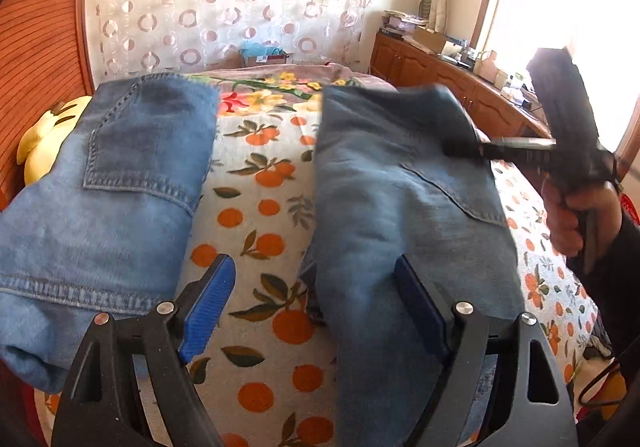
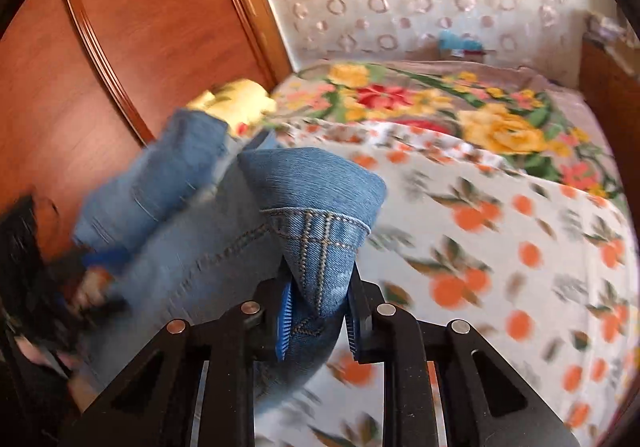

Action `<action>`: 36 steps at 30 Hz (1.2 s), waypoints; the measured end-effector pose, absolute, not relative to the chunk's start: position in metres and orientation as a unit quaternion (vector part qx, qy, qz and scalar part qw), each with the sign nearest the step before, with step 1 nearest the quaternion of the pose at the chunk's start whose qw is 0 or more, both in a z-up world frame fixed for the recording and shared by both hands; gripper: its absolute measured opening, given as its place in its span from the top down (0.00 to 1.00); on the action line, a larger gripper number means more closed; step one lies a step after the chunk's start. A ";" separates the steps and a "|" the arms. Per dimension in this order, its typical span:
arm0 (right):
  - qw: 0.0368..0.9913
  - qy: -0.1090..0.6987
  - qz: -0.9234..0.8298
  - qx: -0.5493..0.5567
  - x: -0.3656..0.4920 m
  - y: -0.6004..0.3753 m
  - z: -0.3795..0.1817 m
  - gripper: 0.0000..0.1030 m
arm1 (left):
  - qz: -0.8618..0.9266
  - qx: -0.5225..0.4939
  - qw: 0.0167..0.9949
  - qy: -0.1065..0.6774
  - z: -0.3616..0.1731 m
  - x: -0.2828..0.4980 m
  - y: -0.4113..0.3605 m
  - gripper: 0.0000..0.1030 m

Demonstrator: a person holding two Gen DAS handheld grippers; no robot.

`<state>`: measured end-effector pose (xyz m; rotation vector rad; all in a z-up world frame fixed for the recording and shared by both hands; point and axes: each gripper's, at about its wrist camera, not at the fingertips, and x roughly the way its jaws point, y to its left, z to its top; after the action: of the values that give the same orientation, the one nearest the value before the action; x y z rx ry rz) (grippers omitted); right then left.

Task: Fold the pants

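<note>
- Right gripper [image 2: 318, 311]: clamped on a stitched denim fold of the pants [image 2: 320, 183].
- Left gripper [image 1: 316, 307]: jaws apart, gripping nothing, above the orange-print bedspread [image 1: 260, 215].

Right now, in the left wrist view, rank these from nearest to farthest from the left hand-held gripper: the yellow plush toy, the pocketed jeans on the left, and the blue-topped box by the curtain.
1. pocketed jeans, just left of the left hand-held gripper
2. yellow plush toy, beyond them at the left edge
3. blue-topped box, far back by the curtain
</note>
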<state>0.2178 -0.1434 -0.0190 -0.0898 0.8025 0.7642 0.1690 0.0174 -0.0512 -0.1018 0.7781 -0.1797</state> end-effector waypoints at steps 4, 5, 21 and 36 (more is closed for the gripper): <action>0.856 0.385 0.342 -0.044 0.214 -0.156 -0.032 0.79 | -0.106 -0.053 0.916 0.384 -0.049 0.178 0.013 0.20; 0.858 0.385 0.337 -0.046 0.213 -0.157 -0.035 0.79 | -0.112 -0.053 0.913 0.389 -0.050 0.181 0.012 0.20; 0.862 0.381 0.330 -0.054 0.199 -0.159 -0.039 0.78 | -0.163 -0.133 0.878 0.430 -0.085 0.193 0.010 0.25; 0.848 0.402 0.341 0.052 0.221 -0.180 -0.044 0.44 | -0.180 -0.121 0.883 0.415 -0.082 0.194 0.006 0.57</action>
<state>0.2206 -0.1803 -0.0443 0.1092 0.8477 0.7191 0.1942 0.0064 -0.0818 -0.2518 0.8649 -0.3749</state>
